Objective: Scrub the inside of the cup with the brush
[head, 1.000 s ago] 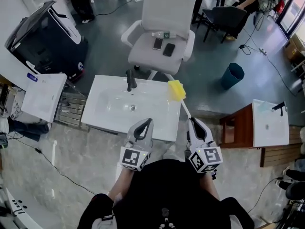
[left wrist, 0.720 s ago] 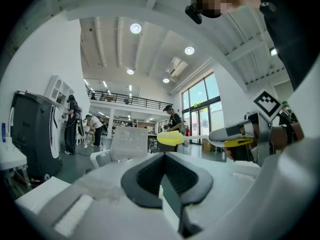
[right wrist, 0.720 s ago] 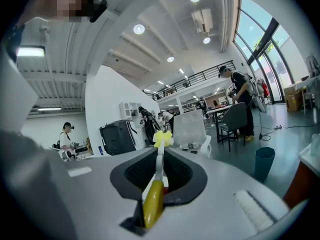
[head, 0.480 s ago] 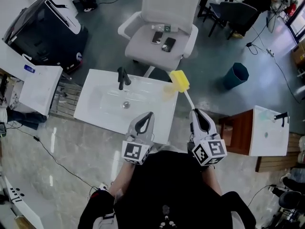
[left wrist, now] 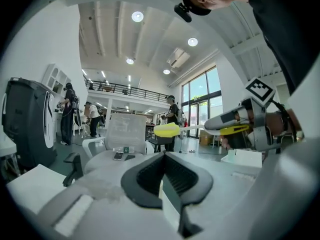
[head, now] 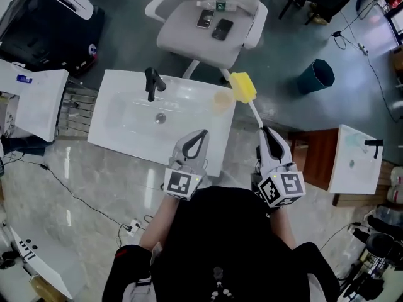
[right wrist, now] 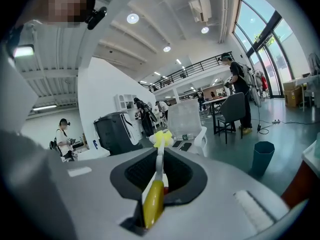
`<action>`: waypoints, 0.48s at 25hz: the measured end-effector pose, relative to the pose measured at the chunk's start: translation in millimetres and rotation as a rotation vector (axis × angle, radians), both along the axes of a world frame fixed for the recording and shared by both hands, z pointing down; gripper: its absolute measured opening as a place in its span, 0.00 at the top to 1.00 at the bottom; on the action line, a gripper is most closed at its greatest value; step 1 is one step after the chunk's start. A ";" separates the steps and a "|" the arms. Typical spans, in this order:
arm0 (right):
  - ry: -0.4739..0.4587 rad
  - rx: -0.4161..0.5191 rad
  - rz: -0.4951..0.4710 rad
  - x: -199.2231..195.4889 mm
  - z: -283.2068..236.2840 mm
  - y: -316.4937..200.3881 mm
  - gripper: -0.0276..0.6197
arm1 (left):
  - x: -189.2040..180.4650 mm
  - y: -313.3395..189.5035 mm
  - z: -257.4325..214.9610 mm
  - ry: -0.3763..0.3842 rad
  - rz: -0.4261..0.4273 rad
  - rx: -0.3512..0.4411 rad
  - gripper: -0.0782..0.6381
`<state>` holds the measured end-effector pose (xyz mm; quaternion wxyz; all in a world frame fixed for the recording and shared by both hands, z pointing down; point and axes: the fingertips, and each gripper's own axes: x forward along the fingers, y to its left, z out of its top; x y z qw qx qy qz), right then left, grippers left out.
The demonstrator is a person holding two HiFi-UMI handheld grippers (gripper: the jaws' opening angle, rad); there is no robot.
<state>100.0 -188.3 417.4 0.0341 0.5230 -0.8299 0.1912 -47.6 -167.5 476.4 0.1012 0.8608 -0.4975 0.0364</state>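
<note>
Over the sink's (head: pixel 126 134) right edge, the brush (head: pixel 243 87) head now hangs just beside the cup (head: pixel 220 99), which stands at the sink's far right corner. Over the last second both grippers have come forward and down toward the sink. The right gripper (head: pixel 266 134) is clamped on the brush handle. The left gripper (head: pixel 200 136) has its jaws fully together, nothing in them. Cup not held. My read: approach nearly done, scrubbing not started, and the left gripper likely needs to steady the cup first.

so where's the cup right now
In the head view, the cup sits on the right end of the white sink, just left of the yellow head of the brush.
</note>
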 end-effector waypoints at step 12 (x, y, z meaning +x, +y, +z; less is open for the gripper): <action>0.068 -0.108 0.111 15.0 37.9 -10.9 0.89 | 3.7 -60.4 76.4 -0.019 0.093 -0.057 0.88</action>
